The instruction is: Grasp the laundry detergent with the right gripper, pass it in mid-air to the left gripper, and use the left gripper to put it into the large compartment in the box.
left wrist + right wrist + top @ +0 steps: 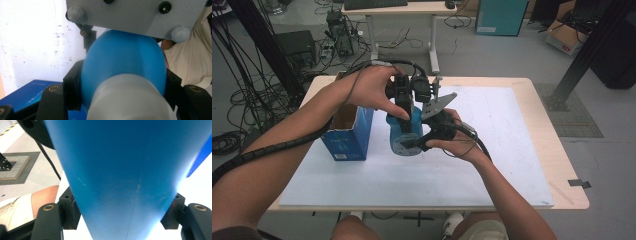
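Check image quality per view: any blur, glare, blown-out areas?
High view: even light, sharp, blue bottle clear on the white mat. Left gripper view: bottle's white cap soft, too close; mat overexposed. Right gripper view: bottle close, soft sheen, background mat blown white.

Bottle [404, 135] mid-table on the mat [492, 150], box [348, 135] just left (open-topped), both tongs at bottle.

Smooth matt blue plastic bottle [404, 132] with a ribbed white plastic cap [130, 100].
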{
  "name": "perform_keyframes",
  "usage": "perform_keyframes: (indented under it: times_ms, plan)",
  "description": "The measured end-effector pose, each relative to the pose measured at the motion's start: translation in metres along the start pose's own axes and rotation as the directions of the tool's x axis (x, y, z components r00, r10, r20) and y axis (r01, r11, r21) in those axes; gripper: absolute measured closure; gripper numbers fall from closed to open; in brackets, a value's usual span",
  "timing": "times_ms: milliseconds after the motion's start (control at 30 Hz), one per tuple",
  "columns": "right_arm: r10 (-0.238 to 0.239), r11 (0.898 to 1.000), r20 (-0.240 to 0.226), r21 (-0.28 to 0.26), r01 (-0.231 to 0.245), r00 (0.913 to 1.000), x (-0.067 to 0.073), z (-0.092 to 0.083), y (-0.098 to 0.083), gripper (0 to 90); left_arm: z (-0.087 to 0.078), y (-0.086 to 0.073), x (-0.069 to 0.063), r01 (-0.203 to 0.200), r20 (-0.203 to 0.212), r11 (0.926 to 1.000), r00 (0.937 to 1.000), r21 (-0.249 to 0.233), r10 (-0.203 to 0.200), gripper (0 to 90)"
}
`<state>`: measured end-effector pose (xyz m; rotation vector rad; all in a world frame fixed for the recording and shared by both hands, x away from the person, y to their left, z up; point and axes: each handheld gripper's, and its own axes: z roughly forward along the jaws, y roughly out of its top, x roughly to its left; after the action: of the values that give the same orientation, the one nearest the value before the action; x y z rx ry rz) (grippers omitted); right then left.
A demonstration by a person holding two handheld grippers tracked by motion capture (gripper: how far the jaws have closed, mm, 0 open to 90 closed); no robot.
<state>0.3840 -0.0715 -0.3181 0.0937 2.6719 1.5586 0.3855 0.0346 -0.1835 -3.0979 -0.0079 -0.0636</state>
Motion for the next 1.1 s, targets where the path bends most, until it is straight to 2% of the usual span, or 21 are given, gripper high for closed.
perform_keyframes:
  times_ms: [67, 233, 333, 367, 400, 467, 600, 700, 800, 867, 1033, 1100]
  plan:
    - [0.004, 1.000, 0.004, 0.003, -0.005, 1.0000, 0.000, -0.001, 0.000, 29.4, 0.001, 0.000, -0.001, 0.013, -0.001, 0.9999, 0.9999, -0.003, -0.013, 37.1]
    - [0.012, 1.000, 0.004, -0.007, -0.012, 0.9999, 0.000, -0.004, -0.001, 25.1, -0.001, 0.000, 0.000, 0.008, -0.014, 1.0000, 0.9999, 0.003, -0.008, 37.1]
    - [0.011, 1.000, 0.014, 0.009, -0.011, 0.9998, 0.000, -0.005, -0.002, 22.5, -0.003, -0.001, 0.000, 0.009, -0.012, 0.9999, 0.9999, 0.007, -0.009, 37.1]
    - [0.016, 1.000, 0.015, 0.013, -0.016, 0.9998, 0.001, -0.006, -0.003, 19.0, -0.004, -0.001, 0.000, 0.014, -0.010, 0.9998, 0.9999, 0.010, -0.014, 37.1]
    - [0.015, 1.000, 0.038, 0.016, -0.016, 0.9991, 0.001, -0.006, -0.003, 16.2, -0.005, -0.002, 0.001, 0.018, -0.013, 0.9998, 0.9998, 0.009, -0.018, 37.1]
    - [0.018, 1.000, 0.047, 0.014, -0.019, 0.9987, 0.000, -0.008, -0.004, 15.1, -0.006, -0.003, 0.002, 0.009, -0.027, 0.9999, 0.9996, -0.006, -0.009, 37.1]
    - [0.059, 0.998, 0.054, 0.020, -0.060, 0.9968, 0.000, -0.012, -0.008, 10.1, -0.010, -0.005, 0.003, 0.013, -0.029, 0.9999, 0.9995, -0.003, -0.013, 37.0]
    - [0.096, 0.995, 0.053, 0.022, -0.097, 0.9940, -0.001, -0.016, -0.011, 7.5, -0.012, -0.008, 0.003, 0.034, -0.034, 0.9994, 0.9988, -0.002, -0.034, 37.1]
    - [0.107, 0.994, 0.063, 0.024, -0.109, 0.9922, -0.003, -0.020, -0.015, 4.5, -0.014, -0.010, 0.004, 0.047, -0.031, 0.9989, 0.9984, -0.001, -0.047, 37.0]
    - [0.150, 0.988, 0.059, 0.027, -0.152, 0.9869, 0.000, -0.023, -0.016, 3.3, -0.014, -0.011, 0.003, 0.055, -0.047, 0.9985, 0.9974, 0.000, -0.055, 37.0]
    - [0.158, 0.984, 0.090, 0.071, -0.165, 0.9833, 0.002, -0.034, -0.023, 0.4, -0.018, -0.015, 0.005, 0.082, -0.034, 0.9966, 0.9960, 0.001, -0.082, 37.1]
    - [0.179, 0.979, 0.091, 0.079, -0.186, 0.9796, 0.002, -0.038, -0.026, 0.4, -0.019, -0.018, 0.006, 0.100, -0.025, 0.9950, 0.9947, 0.000, -0.100, 37.1]
